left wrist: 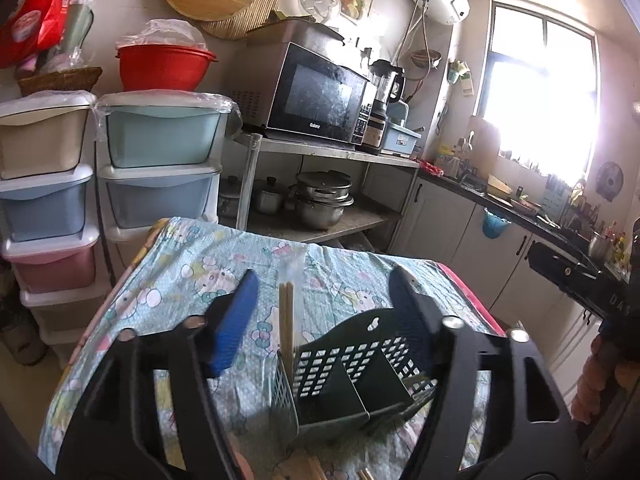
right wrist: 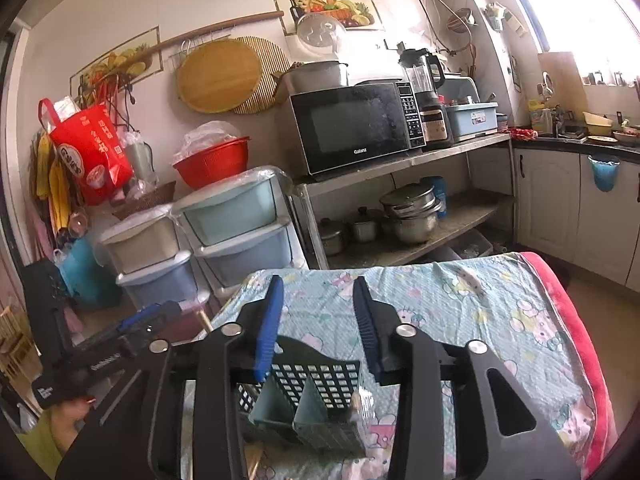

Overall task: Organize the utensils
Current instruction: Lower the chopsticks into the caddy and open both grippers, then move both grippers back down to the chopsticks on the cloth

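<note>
A dark perforated utensil caddy (left wrist: 352, 364) with several compartments stands on the table's cartoon-print cloth (left wrist: 180, 276). A pair of wooden chopsticks (left wrist: 286, 320) stands upright in its left compartment, the top blurred by clear wrapping. My left gripper (left wrist: 324, 308) is open wide around them, and neither blue pad touches them. Dark utensils (left wrist: 416, 388) lean in the right compartment. In the right wrist view my right gripper (right wrist: 320, 320) hangs open above the same caddy (right wrist: 312, 392), nothing between its fingers. A plastic-wrapped item (right wrist: 356, 400) sits in the caddy's right compartment.
More wooden chopsticks (left wrist: 304, 468) lie on the cloth at the near edge. Stacked plastic drawers (left wrist: 160, 168) stand beyond the table on the left. A steel shelf (left wrist: 320, 152) carries a microwave (left wrist: 316, 96) and pots. Cabinets and a counter (left wrist: 520, 216) run along the right.
</note>
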